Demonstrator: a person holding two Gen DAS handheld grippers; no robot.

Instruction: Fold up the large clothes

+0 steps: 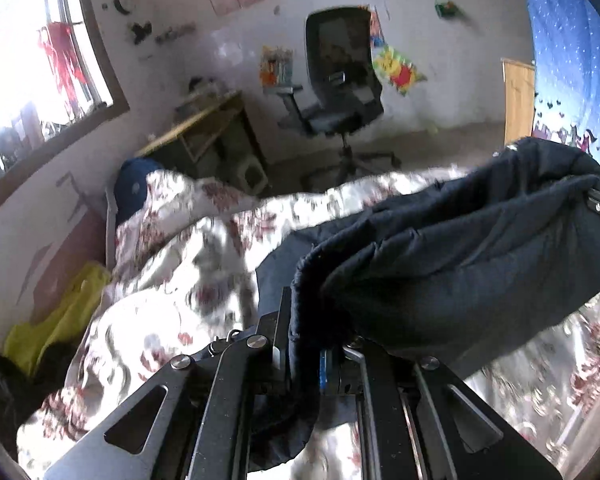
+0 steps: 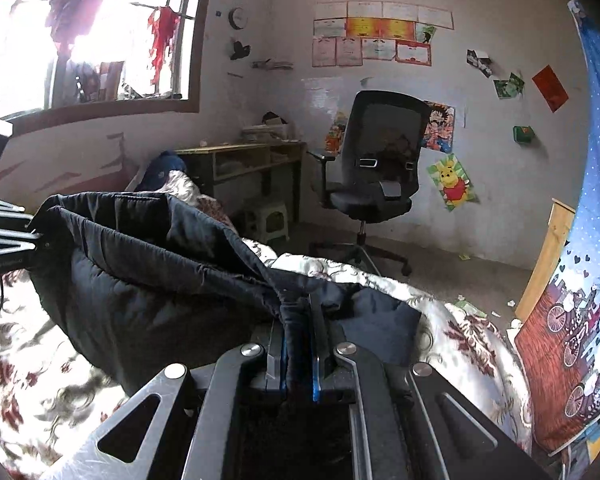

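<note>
A dark navy padded garment [image 1: 460, 256] hangs stretched between my two grippers above a floral bedspread [image 1: 172, 280]. My left gripper [image 1: 300, 344] is shut on one edge of it, the cloth bunched between the pads. In the right wrist view the same garment [image 2: 148, 280] sags in a trough, and my right gripper [image 2: 300, 344] is shut on its other edge. The left gripper [image 2: 40, 245] shows at the far left of that view, clamped on the cloth. The right gripper [image 1: 598, 204] shows at the right edge of the left wrist view.
A black office chair [image 2: 376, 176] and a wooden desk [image 2: 244, 160] stand by the back wall, with a small stool [image 2: 272, 220] under the desk. A blue pillow [image 1: 134, 188] lies at the bed's head, yellow cloth [image 1: 60, 320] beside the bed. A blue curtain [image 2: 596, 208] hangs at right.
</note>
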